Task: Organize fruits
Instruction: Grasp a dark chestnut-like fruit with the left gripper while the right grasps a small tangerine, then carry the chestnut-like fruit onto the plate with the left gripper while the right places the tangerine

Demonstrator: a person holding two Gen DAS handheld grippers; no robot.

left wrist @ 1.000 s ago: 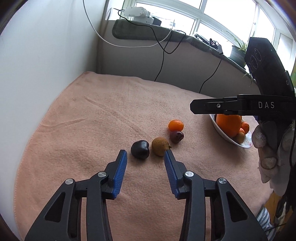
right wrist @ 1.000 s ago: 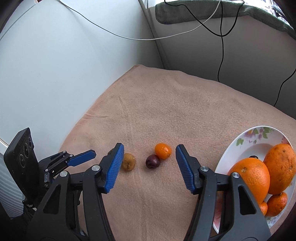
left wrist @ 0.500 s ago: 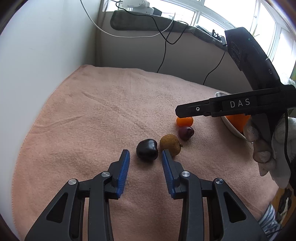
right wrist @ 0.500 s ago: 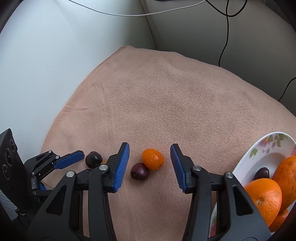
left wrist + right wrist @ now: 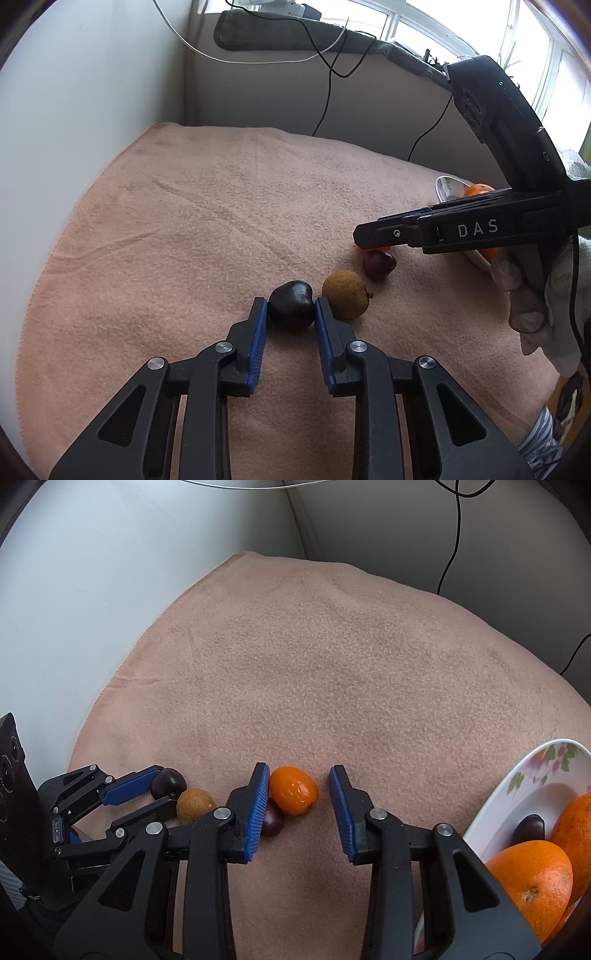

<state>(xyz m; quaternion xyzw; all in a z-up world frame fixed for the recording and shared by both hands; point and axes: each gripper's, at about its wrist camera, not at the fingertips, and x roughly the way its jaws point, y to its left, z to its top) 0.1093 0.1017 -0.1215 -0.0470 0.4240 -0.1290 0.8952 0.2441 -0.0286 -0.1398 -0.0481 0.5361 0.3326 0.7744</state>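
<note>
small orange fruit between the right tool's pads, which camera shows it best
The right wrist view: the small orange fruit lies whole between the closing pads of the right tool, touching only the left one. In the left wrist view the right tool's finger covers it, leaving just an orange sliver.

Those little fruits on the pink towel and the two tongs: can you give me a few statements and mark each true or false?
1. The left tongs pinch the dark plum. True.
2. The right tongs bracket the brown longan. False: they are closing around the kumquat.
3. The floral plate holds big oranges. True.
4. The kumquat lies in the plate. False: it rests on the towel.
</note>
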